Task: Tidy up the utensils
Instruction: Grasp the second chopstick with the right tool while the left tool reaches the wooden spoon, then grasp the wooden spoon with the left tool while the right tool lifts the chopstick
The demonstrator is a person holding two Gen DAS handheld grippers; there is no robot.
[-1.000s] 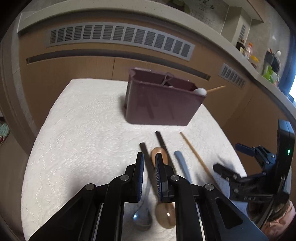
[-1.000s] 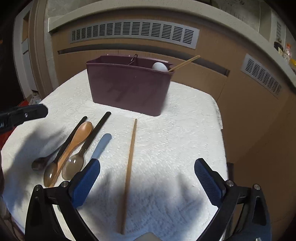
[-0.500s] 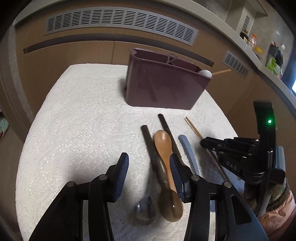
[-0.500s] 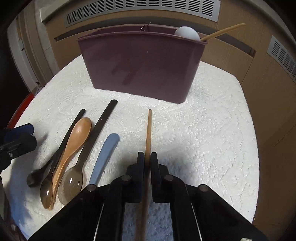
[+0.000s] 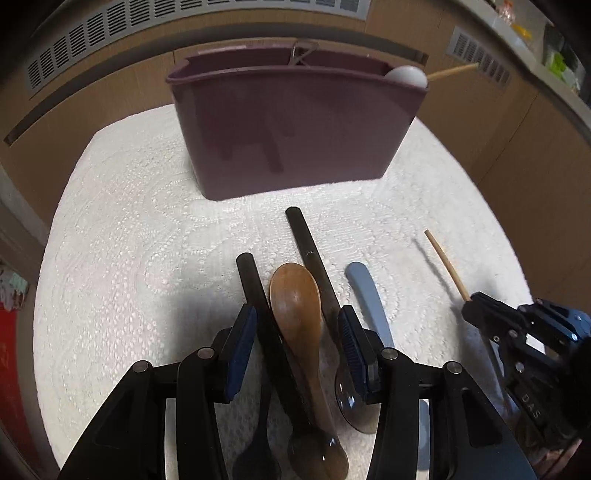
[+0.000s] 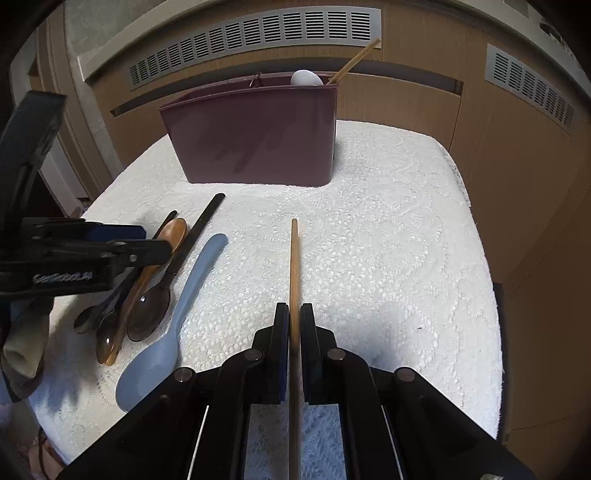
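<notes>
A maroon utensil holder (image 5: 295,125) (image 6: 255,133) stands at the back of the white cloth, with a white spoon (image 6: 306,77) and a wooden chopstick (image 6: 354,61) in it. My left gripper (image 5: 298,332) is open, low over the cloth, its fingers either side of a brown wooden spoon (image 5: 295,302) and two black-handled spoons (image 5: 255,288). A blue spoon (image 5: 367,295) (image 6: 184,306) lies just right of them. My right gripper (image 6: 294,325) is shut on a wooden chopstick (image 6: 294,258), whose tip is raised off the cloth in the left wrist view (image 5: 445,262).
The white textured cloth (image 6: 388,258) covers a small table whose edges drop off on the right and left. Wooden cabinet fronts with grey vent grilles (image 6: 258,33) stand behind the holder.
My left gripper has moved forward and down, so its open fingers now straddle the brown and black spoons. My right gripper, shut on the chopstick, has lifted it.
</notes>
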